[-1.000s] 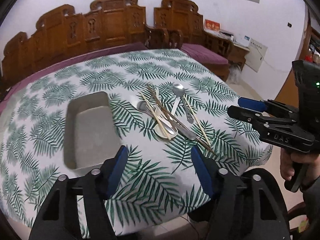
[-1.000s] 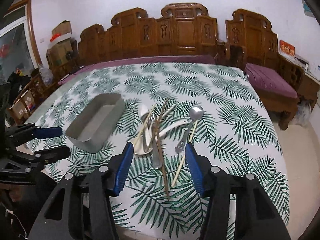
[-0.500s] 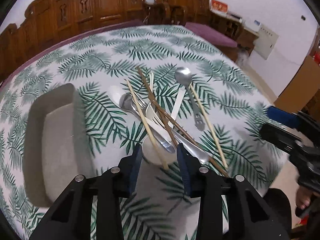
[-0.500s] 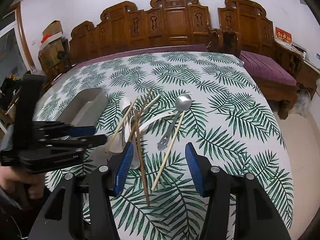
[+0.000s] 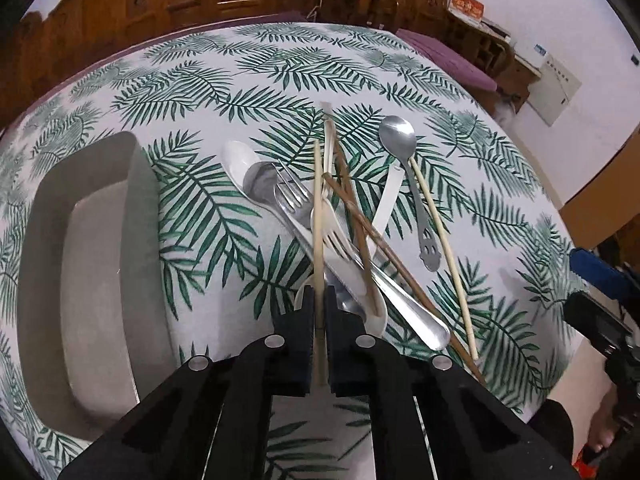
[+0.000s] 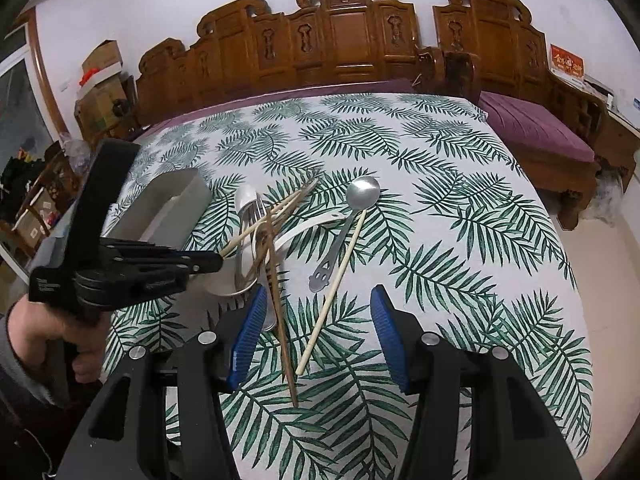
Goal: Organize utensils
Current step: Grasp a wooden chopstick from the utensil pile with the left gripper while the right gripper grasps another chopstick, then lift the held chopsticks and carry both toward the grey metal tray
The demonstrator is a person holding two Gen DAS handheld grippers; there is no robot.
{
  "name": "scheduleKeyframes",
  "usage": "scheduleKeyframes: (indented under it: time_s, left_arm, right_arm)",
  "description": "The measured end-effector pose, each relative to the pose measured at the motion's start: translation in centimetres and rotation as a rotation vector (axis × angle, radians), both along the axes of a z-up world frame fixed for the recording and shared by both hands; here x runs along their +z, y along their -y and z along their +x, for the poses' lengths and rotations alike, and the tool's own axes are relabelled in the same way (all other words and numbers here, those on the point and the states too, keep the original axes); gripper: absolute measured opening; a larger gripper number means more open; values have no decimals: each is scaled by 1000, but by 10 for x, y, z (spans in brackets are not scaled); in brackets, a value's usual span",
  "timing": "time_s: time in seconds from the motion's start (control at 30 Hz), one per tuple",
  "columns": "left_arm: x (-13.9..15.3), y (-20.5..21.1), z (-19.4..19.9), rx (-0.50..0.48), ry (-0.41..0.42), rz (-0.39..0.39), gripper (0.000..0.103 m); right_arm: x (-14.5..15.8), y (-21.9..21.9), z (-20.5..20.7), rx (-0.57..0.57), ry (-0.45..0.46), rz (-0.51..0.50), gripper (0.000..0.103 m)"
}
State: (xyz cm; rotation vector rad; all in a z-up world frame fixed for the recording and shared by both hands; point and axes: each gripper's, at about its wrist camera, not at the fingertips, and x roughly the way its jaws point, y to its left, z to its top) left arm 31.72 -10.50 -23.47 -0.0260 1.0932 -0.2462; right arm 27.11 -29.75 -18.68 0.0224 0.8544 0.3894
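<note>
Left wrist view
- Left gripper clamped tight on the near end of a pale chopstick; pads nearly meet, only the stick between them.
- Grip sits at the very end, likely so the stick can be drawn lengthwise out of the pile without dragging its neighbours.
- That chopstick lies over a fork and a white spoon, so it is the top piece; taking it first makes sense.
- Pile sits mid-table toward the near edge: two brown chopsticks crossed, a steel spoon to the right, a second pale chopstick just beside its handle.
- Tray stands empty by the left edge of the table, close to the pile; probably the target for sorted pieces.

Right wrist view
- Right gripper hangs about half open over the near edge, nothing between its blue pads.
- It sits above the near ends of a brown chopstick and the pale one, touching neither; I'd guess it waits its turn or stands ready to steady the pile.
- Left gripper seen side-on, held by a hand, its tips at the pile's left side with a pale stick running out from them.
- Tray is just behind that gripper, so the carry should be short.
</note>
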Motion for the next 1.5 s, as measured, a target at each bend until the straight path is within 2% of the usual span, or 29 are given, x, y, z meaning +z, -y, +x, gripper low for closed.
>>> scheduleKeyframes:
  time_s: [0.13,0.3,0.5,0.7,0.97,1.1,1.23,1.27,1.3,1.5]
  left_arm:
    - [7,-5,-16,-12,27,-5,4]
    - [16,-12,-37,-9,50,-26,4]
    - [26,-20,-67,-14,72,-49,4]
    - [33,-22,-89,-25,109,-28,4]
    - [40,-24,-102,-35,124,-33,4]
    - [42,-28,-105,-31,127,-35,4]
    - [40,-32,-108,-21,119,-35,4]
    - [40,-33,-109,-20,119,-34,4]
    - [40,-33,-109,-20,119,-33,4]
    - [46,-34,-110,-15,131,-31,4]
  right_arm:
    - [-5,-6,-2,21,-7,-12,56]
    - [-16,-15,-4,65,-27,-30,45]
    - [-32,-25,-5,116,-74,-52,39]
    - [-47,-38,-5,169,-131,-93,33]
    - [-64,-46,-1,190,-168,-134,20]
    - [-64,-51,4,209,-149,-137,20]
    - [-71,-57,11,209,-143,-189,19]
    - [-71,-59,12,211,-143,-194,16]
    - [-71,-59,13,211,-143,-199,6]
    - [-64,-53,14,198,-137,-174,6]
